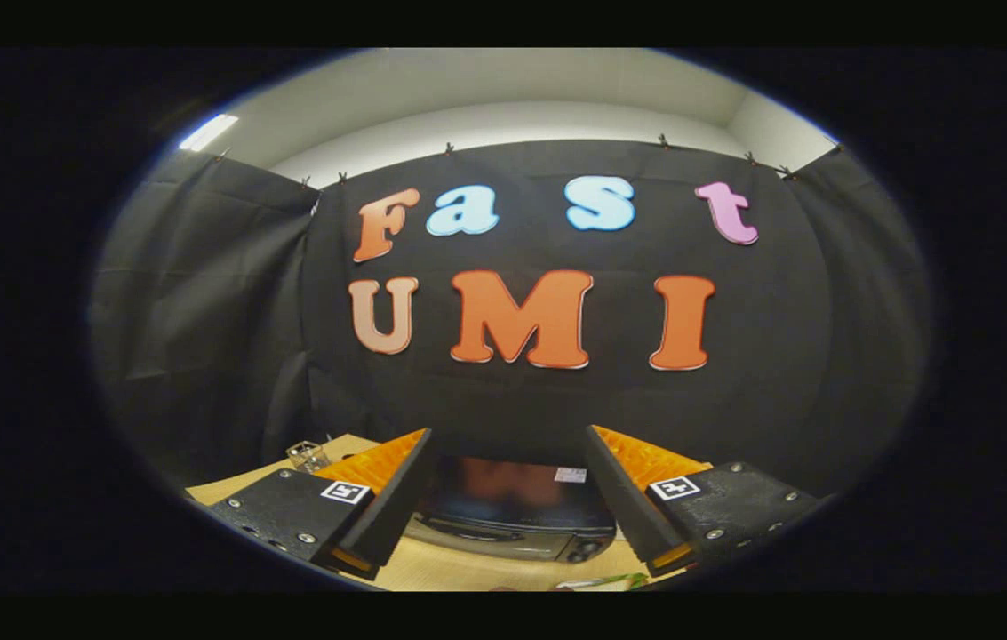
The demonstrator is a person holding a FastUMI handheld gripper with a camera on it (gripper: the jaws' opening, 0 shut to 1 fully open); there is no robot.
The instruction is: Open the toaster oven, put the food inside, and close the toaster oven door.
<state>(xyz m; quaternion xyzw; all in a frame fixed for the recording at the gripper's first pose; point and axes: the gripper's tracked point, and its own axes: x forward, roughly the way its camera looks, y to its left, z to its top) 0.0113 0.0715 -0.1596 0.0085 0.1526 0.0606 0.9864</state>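
Toaster oven (512, 516): black, dark glass door shut, handle across front, sits upright on wooden worktop (459, 569), seen between open jaws, beyond them.

Toaster oven (512, 516) on table (432, 569), beyond the parted jaws.

Black cloth (201, 338) hangs all round as the booth wall, creased on the left side, pinned along its top edge w/ small clips (448, 148). Above it, pale wall (503, 120) and ceiling, bright light strip (207, 132) up at the left. Down low, light wood table (450, 569). On it at the left, a small clear glass item (307, 454), too small to tell what. Near edge: something green and white (605, 582), partly hidden, can't ID.
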